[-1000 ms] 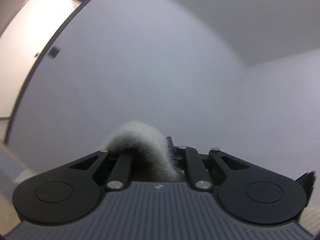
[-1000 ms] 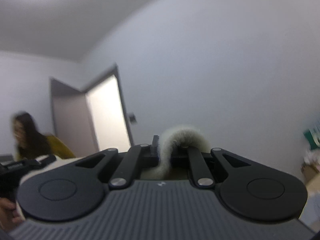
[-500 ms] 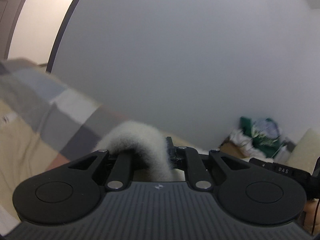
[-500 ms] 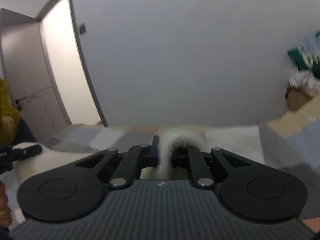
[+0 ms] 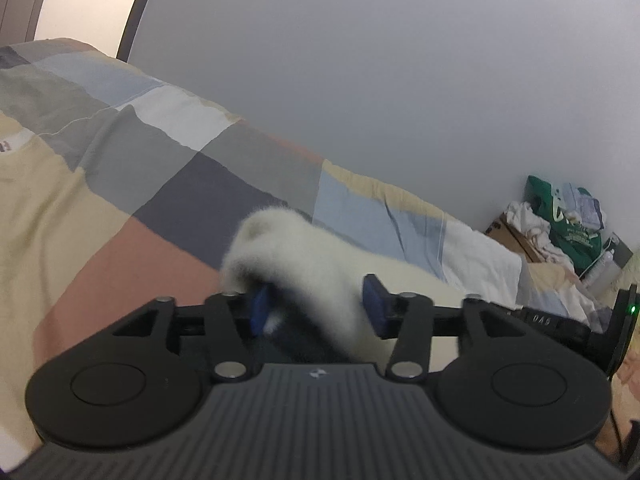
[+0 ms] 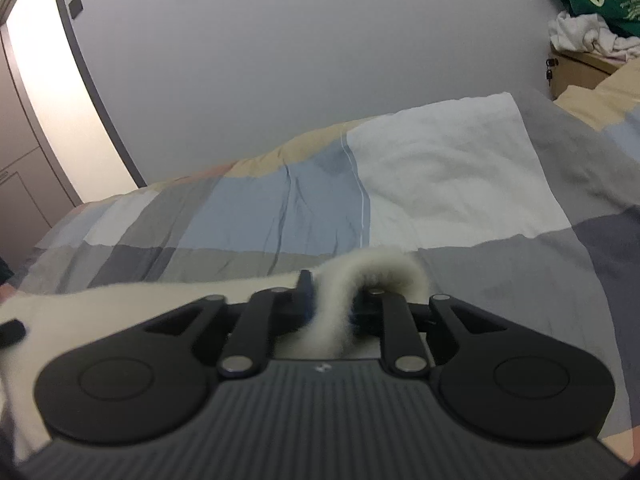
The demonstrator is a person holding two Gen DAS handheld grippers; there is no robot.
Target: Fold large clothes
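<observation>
Pale grey walls [image 5: 400, 80] closed off the room behind a bed covered with a patchwork quilt of grey, blue, white, tan and pink squares [image 5: 168, 168], and a lit doorway [image 6: 44, 92] stood past the bed's far corner. At the other end of the bed, against the wall, an open cardboard box heaped with white and green cloth [image 5: 556, 220] sat near a clear plastic bottle [image 5: 600, 268]. The task's thing, a fluffy cream-white fleece garment [image 5: 296, 256], lay spread low over the quilt along the near edge of the bed, with its edge raised at two points by the grippers. The left gripper [image 5: 318, 306] had its blue-padded jaws standing well apart and opening; a thick fold of the fleece still lay between them, draped over the left pad, but the pads were not pressing it. The right gripper [image 6: 330, 304] had its jaws narrow and opening; a looped strip of the same fleece arched up between them and over the right finger, and the pads looked still in touch with it. A black handle with a small green light [image 5: 624, 320], seen at the right edge of the left view, was the other gripper close beside.
</observation>
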